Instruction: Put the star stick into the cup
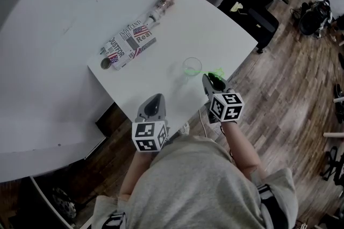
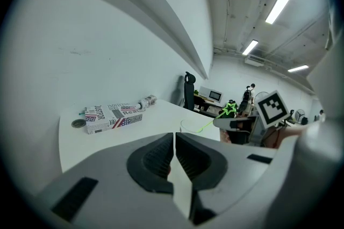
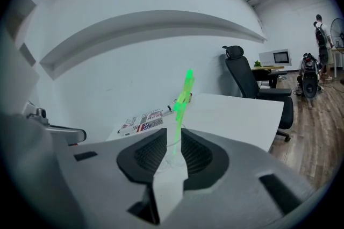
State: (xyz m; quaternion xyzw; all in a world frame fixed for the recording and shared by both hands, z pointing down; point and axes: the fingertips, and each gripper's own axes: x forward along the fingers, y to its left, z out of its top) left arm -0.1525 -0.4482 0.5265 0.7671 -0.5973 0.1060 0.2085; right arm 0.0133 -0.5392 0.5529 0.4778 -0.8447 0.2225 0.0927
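On the table, the left gripper, jaws together and empty, sits lower left of centre. The right gripper clamps the stick just right of the cup at centre. Aim the free end inside the rim, then loosen. Only the left gripper view shows the stick slanting cupward.

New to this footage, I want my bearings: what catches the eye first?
The bright green star stick, pinched in the right gripper, pokes up at the near edge of the white table. Close by stands the clear cup, and a flag-printed box lies along the wall side.
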